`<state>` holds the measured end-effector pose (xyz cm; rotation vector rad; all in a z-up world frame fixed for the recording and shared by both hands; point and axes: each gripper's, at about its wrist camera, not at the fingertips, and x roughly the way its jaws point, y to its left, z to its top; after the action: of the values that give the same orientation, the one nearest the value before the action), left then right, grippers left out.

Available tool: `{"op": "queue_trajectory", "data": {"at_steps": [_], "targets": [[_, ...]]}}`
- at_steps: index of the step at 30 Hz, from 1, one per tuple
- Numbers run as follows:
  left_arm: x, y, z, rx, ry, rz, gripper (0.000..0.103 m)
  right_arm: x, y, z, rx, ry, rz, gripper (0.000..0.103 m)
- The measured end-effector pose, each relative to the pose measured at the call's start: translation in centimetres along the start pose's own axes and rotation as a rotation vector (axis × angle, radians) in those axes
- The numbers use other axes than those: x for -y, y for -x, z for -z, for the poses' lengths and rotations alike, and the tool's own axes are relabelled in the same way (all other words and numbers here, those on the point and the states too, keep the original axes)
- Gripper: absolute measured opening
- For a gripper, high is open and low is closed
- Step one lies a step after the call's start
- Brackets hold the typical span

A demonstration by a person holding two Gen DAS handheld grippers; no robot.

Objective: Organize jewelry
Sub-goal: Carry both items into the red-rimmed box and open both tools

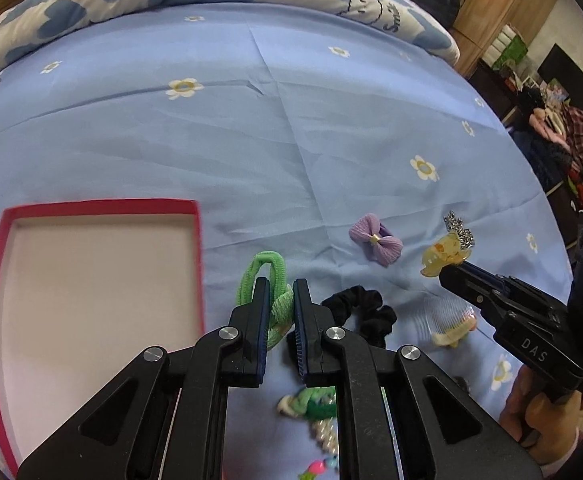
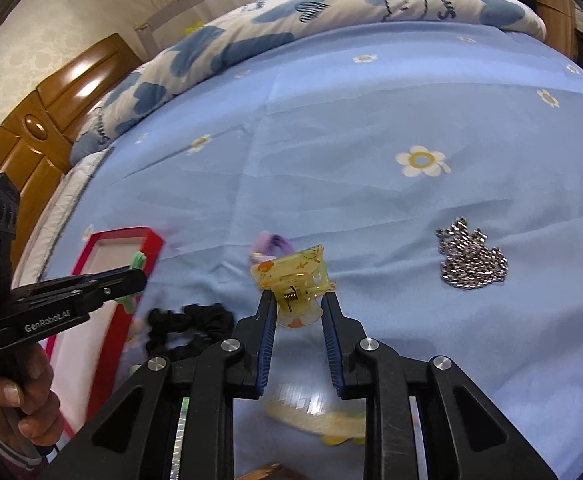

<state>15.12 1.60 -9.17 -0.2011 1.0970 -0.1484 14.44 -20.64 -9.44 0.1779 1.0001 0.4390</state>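
Pickup step: left claw (image 1: 280, 294) grips the green hair tie (image 1: 265, 276), right claw (image 2: 297, 304) grips the yellow clip (image 2: 295, 280) — next, carry both to the red box (image 1: 199, 240), frame's lower left.

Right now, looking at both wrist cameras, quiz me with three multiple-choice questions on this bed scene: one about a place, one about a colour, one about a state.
1. Where is the red-rimmed cardboard box relative to the left hand-held gripper?
A. its left
B. its right
C. behind the pillows

2. What colour is the elastic hair tie between the left hand-held gripper's fingers?
A. black
B. green
C. purple

3. What is the right hand-held gripper doing?
A. hanging open
B. gripping the silver chain
C. gripping the translucent yellow claw clip

Answers: 1 A, the box lies left in the left wrist view. 2 B, green loops sit between the fingers. 3 C, the fingers flank the clip; the silver chain lies apart.
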Motion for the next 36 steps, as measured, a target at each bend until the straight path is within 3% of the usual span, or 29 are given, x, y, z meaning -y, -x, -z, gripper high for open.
{"op": "queue_trajectory", "data": {"at_steps": [10, 24, 36], "targets": [[-5.5, 3.5, 1.7, 0.039, 0.091, -0.039, 0.010, -6.7, -1.3, -0.3, -0.023, 0.075, -0.087, 0.023], [-13.4, 5.1, 3.7, 0.049, 0.192, -0.113, 0.010, -16.5, -5.4, -0.6, -0.082, 0.187, -0.202, 0.023], [-16.3, 3.1, 4.2, 0.019, 0.194, -0.168, 0.010, -19.7, -10.2, 0.1, -0.166, 0.216, -0.202, 0.023]]}}
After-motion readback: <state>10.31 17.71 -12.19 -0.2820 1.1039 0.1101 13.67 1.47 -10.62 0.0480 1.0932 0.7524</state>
